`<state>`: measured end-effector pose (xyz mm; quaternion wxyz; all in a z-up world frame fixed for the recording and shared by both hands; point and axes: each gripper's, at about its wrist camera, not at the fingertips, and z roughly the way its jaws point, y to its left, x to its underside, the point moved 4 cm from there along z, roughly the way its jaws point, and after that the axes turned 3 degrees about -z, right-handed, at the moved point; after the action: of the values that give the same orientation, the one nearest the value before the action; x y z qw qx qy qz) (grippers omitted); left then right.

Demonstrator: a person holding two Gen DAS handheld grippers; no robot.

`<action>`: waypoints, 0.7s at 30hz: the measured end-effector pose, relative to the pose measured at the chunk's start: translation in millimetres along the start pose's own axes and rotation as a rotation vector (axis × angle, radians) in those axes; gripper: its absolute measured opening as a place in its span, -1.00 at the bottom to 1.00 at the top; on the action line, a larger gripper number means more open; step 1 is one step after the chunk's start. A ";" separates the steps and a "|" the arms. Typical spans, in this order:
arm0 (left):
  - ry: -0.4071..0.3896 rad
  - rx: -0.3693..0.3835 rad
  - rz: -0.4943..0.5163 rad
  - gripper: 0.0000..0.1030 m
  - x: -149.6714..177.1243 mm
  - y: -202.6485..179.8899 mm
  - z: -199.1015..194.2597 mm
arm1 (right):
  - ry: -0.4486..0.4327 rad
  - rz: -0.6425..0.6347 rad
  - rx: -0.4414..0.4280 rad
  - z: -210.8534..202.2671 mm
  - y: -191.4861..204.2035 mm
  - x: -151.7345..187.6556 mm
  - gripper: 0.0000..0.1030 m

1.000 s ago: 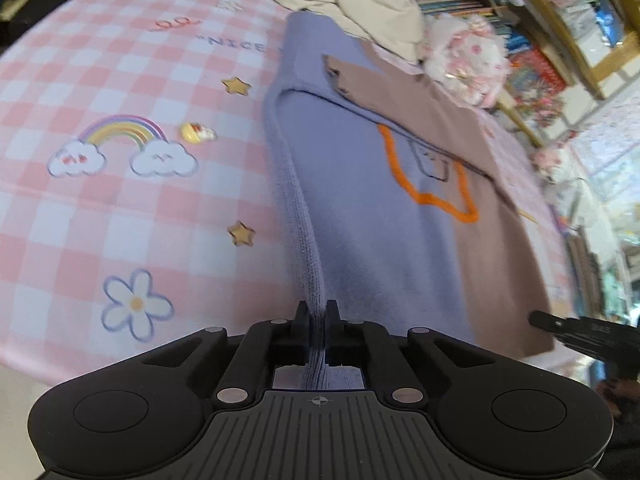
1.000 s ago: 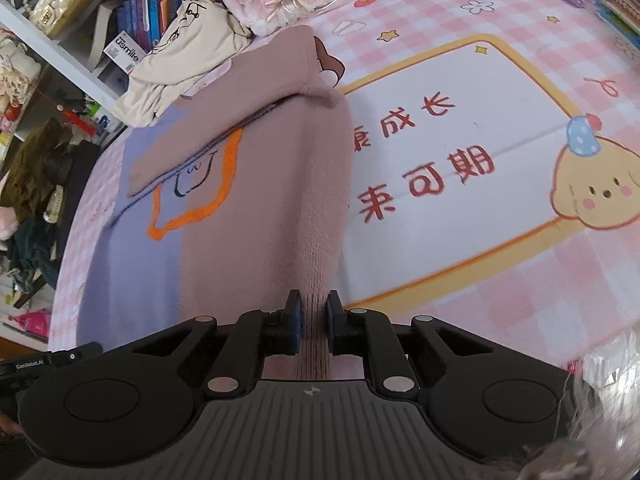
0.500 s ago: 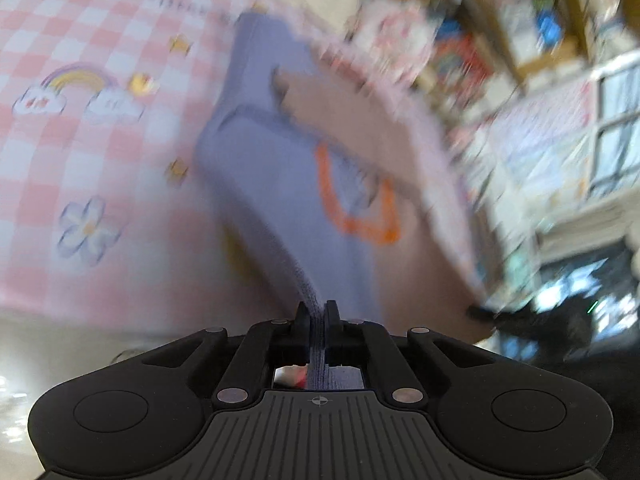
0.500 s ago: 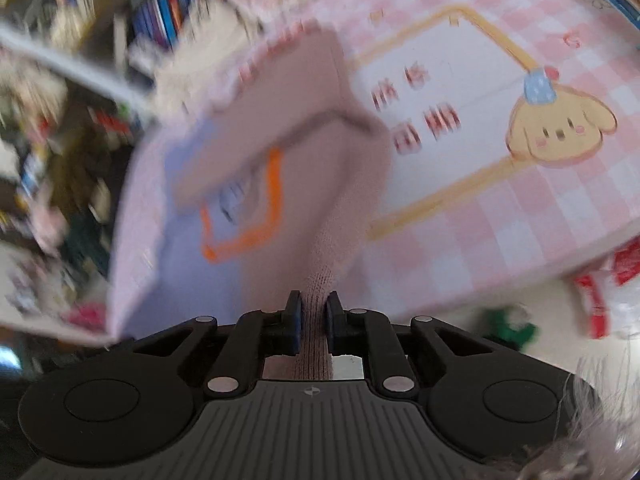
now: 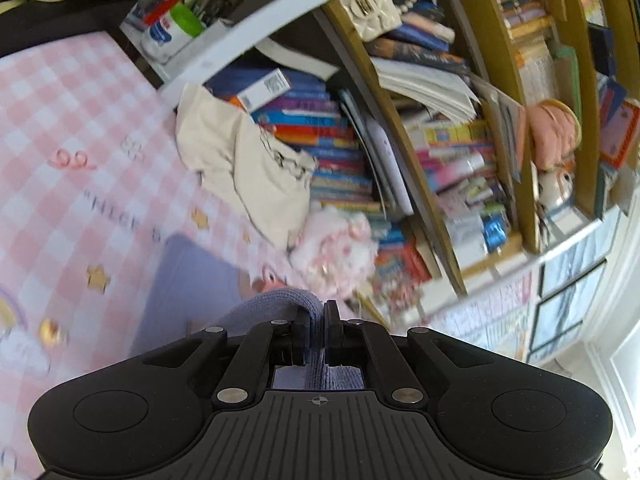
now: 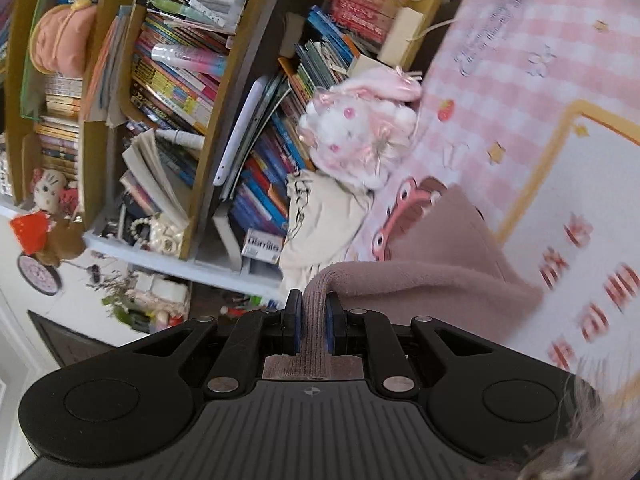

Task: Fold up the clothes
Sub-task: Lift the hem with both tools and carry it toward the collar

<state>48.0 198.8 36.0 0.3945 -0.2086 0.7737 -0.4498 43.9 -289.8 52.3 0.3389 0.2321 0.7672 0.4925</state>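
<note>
Two hem corners of lilac-and-mauve knitted sweater (image 5: pixel 188 280) pinched: left gripper (image 5: pixel 317 334) jaws clamped on lilac edge, right gripper (image 6: pixel 313 330) on mauve; body draped ahead-below across pink checked surface (image 5: pixel 60 112).

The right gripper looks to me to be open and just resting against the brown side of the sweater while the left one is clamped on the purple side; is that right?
Not quite: the right gripper is shut on the brown side of the sweater, as the right wrist view shows knit fabric pinched between its blue pads. The rest stands: the left gripper is clamped on the purple side.
</note>
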 end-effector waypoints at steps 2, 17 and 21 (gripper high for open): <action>-0.022 -0.016 -0.004 -0.92 -5.8 3.5 10.9 | -0.017 0.005 0.025 17.6 -3.5 -5.7 -0.78; 0.039 -0.300 0.120 -0.73 -17.7 43.5 90.3 | -0.047 0.105 0.226 105.5 -65.9 -26.5 -0.31; -0.063 -0.301 0.196 -0.04 -27.4 31.2 74.3 | -0.125 0.047 0.274 91.4 -61.3 -37.2 0.38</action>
<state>124.8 193.7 -0.4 0.4249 -0.2029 0.8360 -0.2817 135.6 -285.6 -18.9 0.3397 0.3242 0.7990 0.3757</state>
